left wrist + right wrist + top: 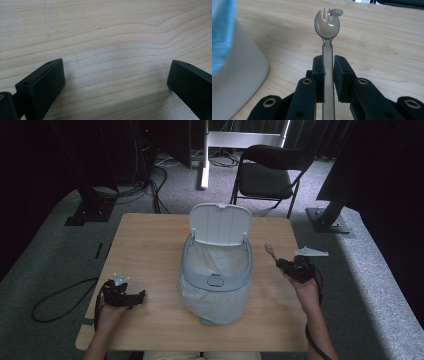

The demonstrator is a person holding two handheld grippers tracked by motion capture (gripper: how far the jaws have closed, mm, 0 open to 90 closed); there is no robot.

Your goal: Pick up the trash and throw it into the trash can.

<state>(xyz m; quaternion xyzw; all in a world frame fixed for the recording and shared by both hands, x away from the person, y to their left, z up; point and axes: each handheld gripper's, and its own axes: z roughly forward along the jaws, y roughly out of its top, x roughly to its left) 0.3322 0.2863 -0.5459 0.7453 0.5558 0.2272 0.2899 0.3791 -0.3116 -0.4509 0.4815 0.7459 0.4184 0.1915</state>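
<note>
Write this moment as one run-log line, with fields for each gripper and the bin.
right gripper: shut on clear plastic spork | left gripper: open, over table | bin: lid open, bag-lined

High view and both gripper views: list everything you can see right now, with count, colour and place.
Bin: one, grey, table centre, clear liner bag, white lid tipped up at the far side.
Spork: one, clear smoky plastic, handle clamped in the right tool, head pointing away over the table.
Table: one, light wood.
Chair: one, black, on the floor beyond the table.
Cables: several, black, on the grey floor at far left.
Left tool: black, jaws wide apart, low over the table's near left.
Right tool: black, shut on the spork, right of the bin.
</note>
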